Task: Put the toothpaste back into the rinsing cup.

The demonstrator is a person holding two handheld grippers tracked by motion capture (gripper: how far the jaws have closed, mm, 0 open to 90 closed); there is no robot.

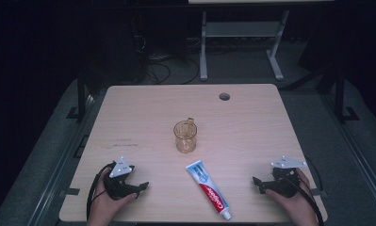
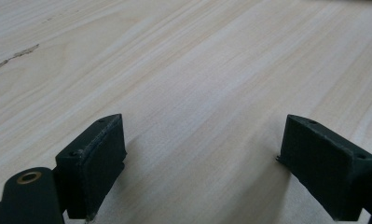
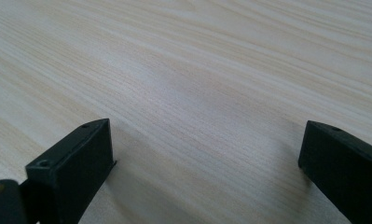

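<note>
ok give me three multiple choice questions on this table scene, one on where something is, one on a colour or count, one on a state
1. Where does the toothpaste tube lie relative to the cup?
A. Inside it
B. On the table nearer the person, apart from it
C. Behind it, by the hole in the table

2. What colour is the cup?
A. Clear amber
B. Solid blue
C. Black

3. How does the right claw stand?
A. Shut on the tube
B. Shut on the cup
C. Open, with nothing between its jaws

Answers:
1 B: the high view shows the tube flat on the wood in front of the cup, with a gap between them.
2 A: the cup looks see-through and yellowish.
3 C: the right gripper view shows bare table between the spread jaws.
</note>
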